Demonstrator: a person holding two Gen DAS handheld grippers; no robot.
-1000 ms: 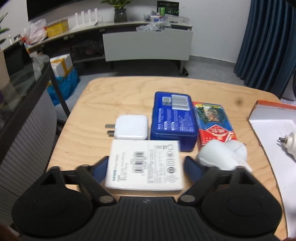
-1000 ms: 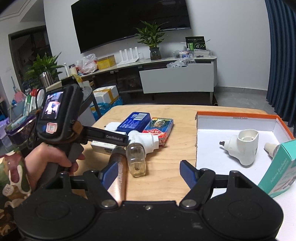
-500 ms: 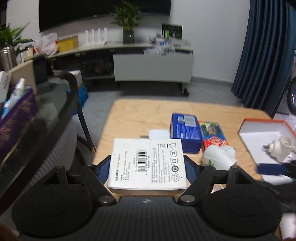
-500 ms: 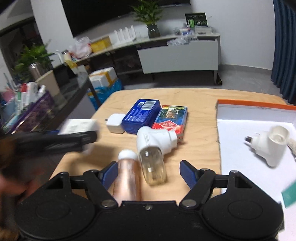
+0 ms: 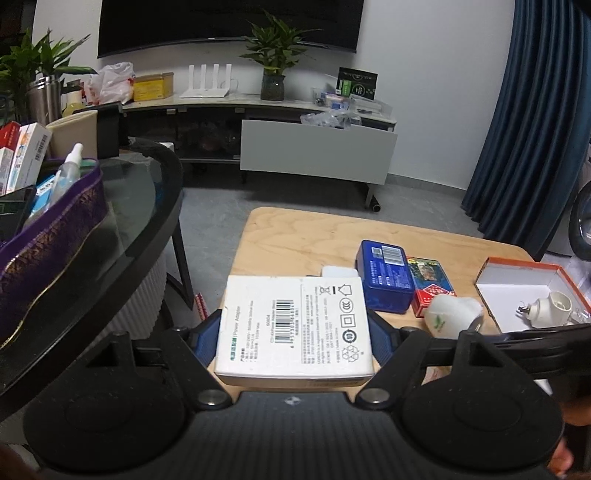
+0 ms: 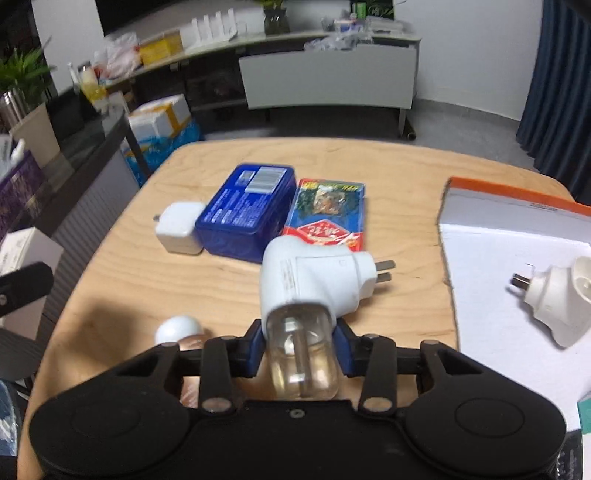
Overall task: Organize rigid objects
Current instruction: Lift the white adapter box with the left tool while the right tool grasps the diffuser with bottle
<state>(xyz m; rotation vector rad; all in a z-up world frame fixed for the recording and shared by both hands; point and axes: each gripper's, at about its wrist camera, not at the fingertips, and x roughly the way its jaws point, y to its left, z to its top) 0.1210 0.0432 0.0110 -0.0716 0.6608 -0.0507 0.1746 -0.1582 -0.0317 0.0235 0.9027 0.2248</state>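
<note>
- Left claw [image 5: 295, 345] clamps the white adapter box [image 5: 295, 326] by its side walls, lifted above the tabletop [image 5: 295, 240]; light, stiff cardboard — likely crushable.
- Right claw [image 6: 300, 349] is closed on the plug-in vaporizer [image 6: 308, 284] at its clear bottle [image 6: 303, 360]; smooth, probably slippery and fragile — the white housing looks safer.

A dark television [image 5: 229, 22] hangs on the white wall above a long low sideboard [image 5: 258, 107] that carries a potted plant [image 5: 275, 55], a white router [image 5: 207, 83], a yellow box [image 5: 153, 86] and a plastic bag [image 5: 112, 81]. Blue curtains [image 5: 532, 129] hang at the right. A round glass side table [image 5: 140, 206] holds a purple basket [image 5: 48, 236].
</note>
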